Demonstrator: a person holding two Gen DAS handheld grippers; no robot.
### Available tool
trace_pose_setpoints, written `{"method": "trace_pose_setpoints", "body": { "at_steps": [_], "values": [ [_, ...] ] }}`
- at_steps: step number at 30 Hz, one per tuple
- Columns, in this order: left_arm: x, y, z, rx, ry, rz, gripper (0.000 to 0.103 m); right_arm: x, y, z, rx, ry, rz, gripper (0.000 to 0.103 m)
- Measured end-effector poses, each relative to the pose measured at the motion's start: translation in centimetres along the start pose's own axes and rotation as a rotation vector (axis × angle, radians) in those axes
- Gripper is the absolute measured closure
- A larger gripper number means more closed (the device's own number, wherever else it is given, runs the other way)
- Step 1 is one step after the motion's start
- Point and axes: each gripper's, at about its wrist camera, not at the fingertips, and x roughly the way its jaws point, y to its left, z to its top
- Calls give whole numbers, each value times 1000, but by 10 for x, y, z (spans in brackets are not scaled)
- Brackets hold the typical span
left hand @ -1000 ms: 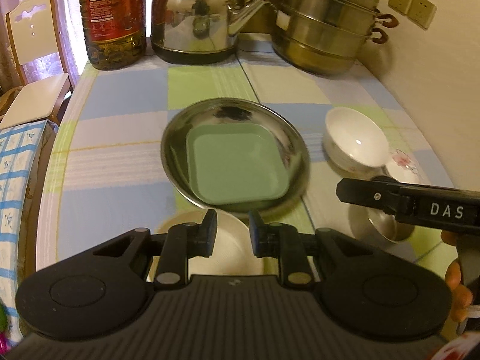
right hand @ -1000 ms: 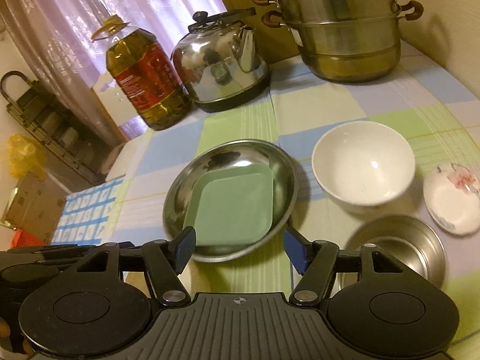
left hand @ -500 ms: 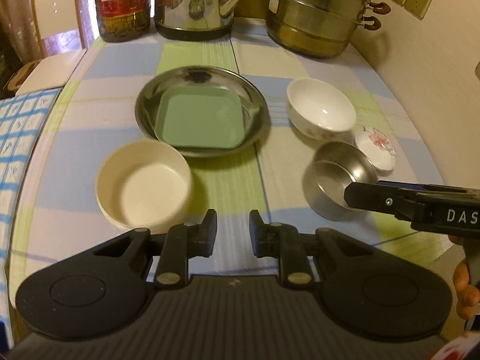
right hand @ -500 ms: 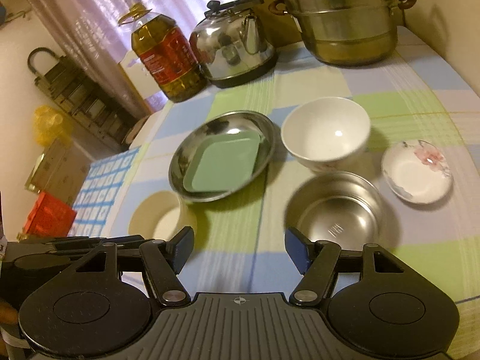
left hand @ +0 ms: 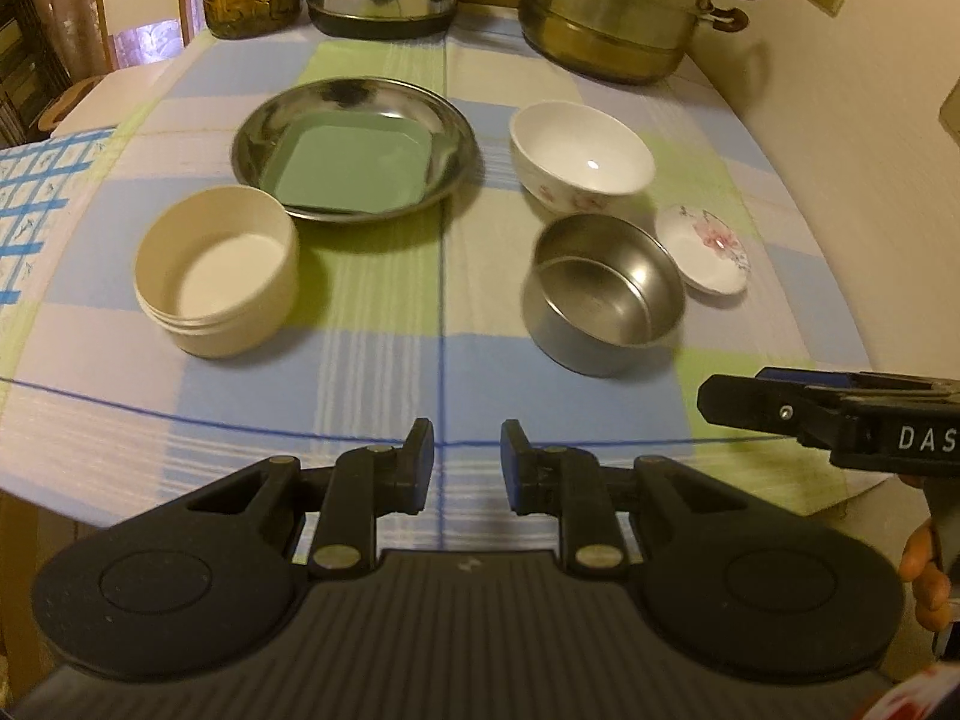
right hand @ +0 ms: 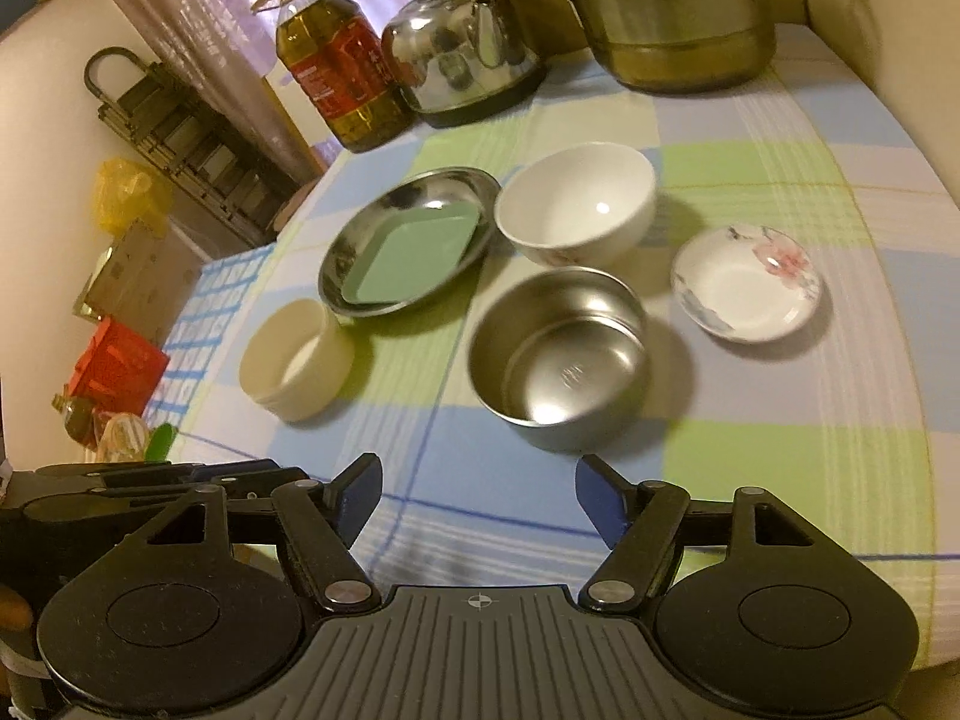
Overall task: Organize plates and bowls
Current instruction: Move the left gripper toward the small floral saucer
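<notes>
Hovering empty, the right claw (right hand: 478,495) has just been spreading wide, the left claw (left hand: 467,456) narrowly parted; next, grasp the steel bowl (right hand: 559,357).

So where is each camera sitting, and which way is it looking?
Left wrist: on the left gripper, looking forward and down over the table; the right gripper and a hand show at right.
Right wrist: on the right gripper, aimed down toward the steel bowl; the left gripper's body shows at left.
Shared: steel bowl, white bowl, green plate, cream bowl.
</notes>
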Motion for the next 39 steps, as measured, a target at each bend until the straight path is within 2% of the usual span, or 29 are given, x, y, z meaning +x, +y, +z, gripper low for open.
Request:
{"method": "trace_pose_setpoints", "body": {
  "at_steps": [5, 18, 33, 39],
  "values": [
    [5, -24, -9, 13, 11, -26, 81, -11, -19, -6, 14, 14, -27, 30],
    [22, -80, -14, 91, 34, -110, 81, -38, -69, -19, 53, -7, -179, 30],
    [53, -127, 15, 169, 25, -210, 80, -47, -109, -9, 155, -69, -255, 31],
    [67, -143, 32, 210, -6, -215, 80, -45, -120, 2, 180, -112, -287, 31]
  ]
}}
